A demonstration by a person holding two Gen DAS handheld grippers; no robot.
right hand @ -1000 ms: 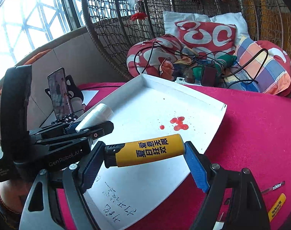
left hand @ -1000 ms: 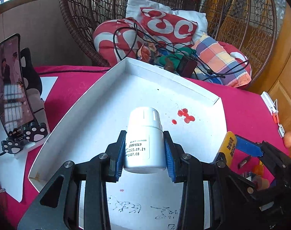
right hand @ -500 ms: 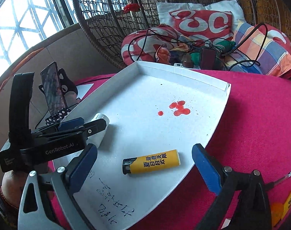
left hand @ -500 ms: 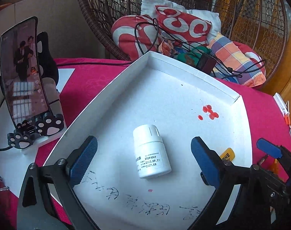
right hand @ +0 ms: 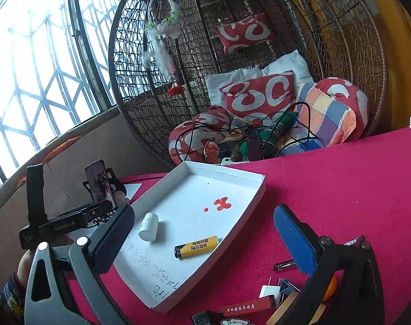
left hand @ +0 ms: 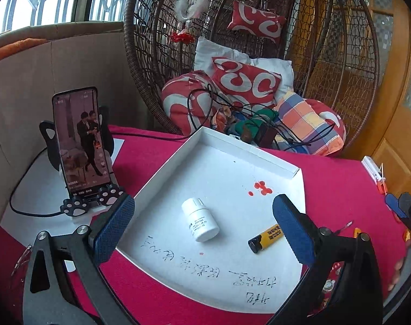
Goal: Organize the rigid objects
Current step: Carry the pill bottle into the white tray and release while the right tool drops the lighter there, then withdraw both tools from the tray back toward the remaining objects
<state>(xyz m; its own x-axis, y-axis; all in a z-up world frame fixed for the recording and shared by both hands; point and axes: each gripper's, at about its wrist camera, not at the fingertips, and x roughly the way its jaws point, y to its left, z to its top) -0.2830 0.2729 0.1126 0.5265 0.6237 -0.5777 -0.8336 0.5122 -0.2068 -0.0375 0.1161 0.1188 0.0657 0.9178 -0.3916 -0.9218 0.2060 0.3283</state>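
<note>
Left gripper (left hand: 202,224), right gripper (right hand: 202,233) angled down over white tray (left hand: 221,146), jaws wide, empty. Bottle (left hand: 201,223) label digits, perhaps dates; lighter (right hand: 196,246) characters unreadable.

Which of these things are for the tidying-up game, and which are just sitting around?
For the tidying:
- shallow white cardboard tray
- small white plastic pill bottle, lying in the tray
- yellow plastic lighter, lying in the tray
- small loose bits on the red cloth

Just lying about:
- black phone on its paw-print stand
- wicker hanging chair
- red and white cushions
</note>
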